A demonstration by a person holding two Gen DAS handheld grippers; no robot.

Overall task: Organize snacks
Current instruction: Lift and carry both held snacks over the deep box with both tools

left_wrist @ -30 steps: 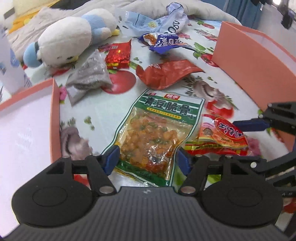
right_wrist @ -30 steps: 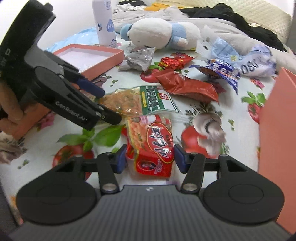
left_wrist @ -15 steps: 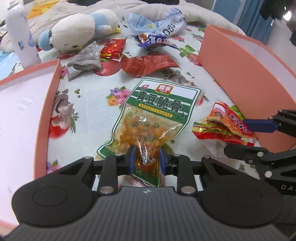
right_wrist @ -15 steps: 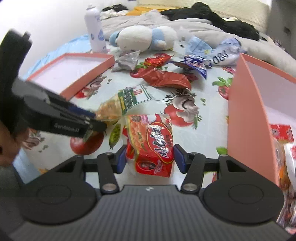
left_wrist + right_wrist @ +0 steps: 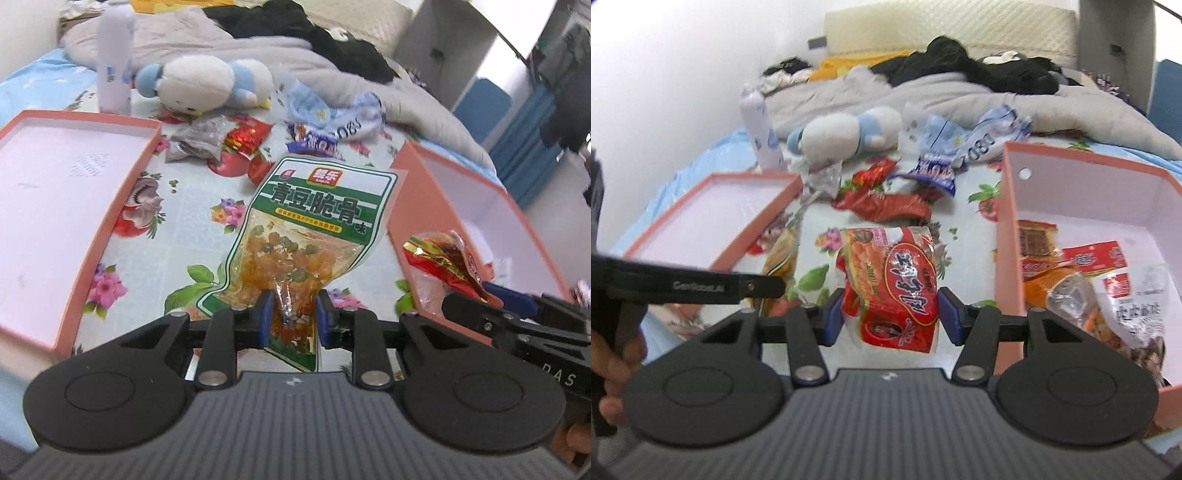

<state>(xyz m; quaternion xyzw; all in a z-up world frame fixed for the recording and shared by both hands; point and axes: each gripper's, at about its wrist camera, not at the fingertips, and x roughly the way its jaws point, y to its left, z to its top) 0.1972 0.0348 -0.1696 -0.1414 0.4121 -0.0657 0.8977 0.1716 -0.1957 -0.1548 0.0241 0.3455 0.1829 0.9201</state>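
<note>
Green-and-clear film pouch of peas and crisp bits, pinched at its bottom edge by the left tool, hanging lifted above the flower-printed bed cover; a grip low on the seam lets the bag swing free for carrying. Red foil snack bag, clenched across its width by the right tool, held just left of the deep orange box, probably its destination, since several packets already lie inside. Shallow orange lid, left side, holds nothing visible. Unsorted wrappers, a plush toy and a white bottle sit further up the bed. Hidden: each pouch's lower corner behind the tool body; the box's near wall, cut by the frame edge; packet labels inside it, too blurred to read.
</note>
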